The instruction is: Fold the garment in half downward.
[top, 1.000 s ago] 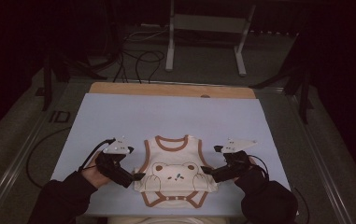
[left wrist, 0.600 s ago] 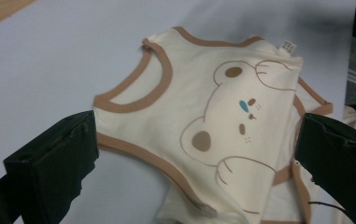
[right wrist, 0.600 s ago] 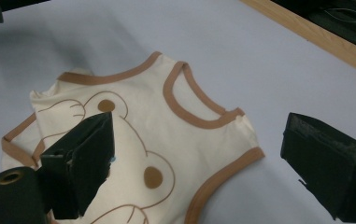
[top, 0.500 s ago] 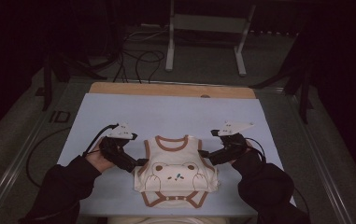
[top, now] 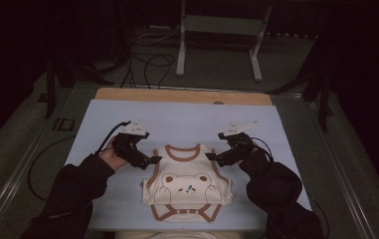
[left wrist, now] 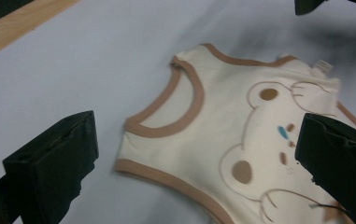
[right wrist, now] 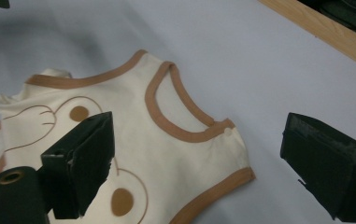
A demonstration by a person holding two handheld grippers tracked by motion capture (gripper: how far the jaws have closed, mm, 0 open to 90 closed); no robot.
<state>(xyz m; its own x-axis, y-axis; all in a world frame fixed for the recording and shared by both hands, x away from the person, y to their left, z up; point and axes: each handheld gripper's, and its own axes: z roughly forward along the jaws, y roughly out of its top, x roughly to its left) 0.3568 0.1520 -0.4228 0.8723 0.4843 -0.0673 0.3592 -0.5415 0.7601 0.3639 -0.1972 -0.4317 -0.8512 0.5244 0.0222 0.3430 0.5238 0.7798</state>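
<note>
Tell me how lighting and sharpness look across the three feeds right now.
High view: dark surroundings, blue mat evenly lit, bear bodysuit sharp. Left gripper view: bodysuit crisp, near jaws soft, smeared shadow top right. Right gripper view: bodysuit clear, soft shadow top left, no glare.

A dim lab: floor cables [top: 149,62], metal stand [top: 217,42], covered table [top: 177,117].

bodysuit [top: 187,186] on mat [top: 177,117] | mat on table [top: 127,93], seemingly near its front edge
</note>
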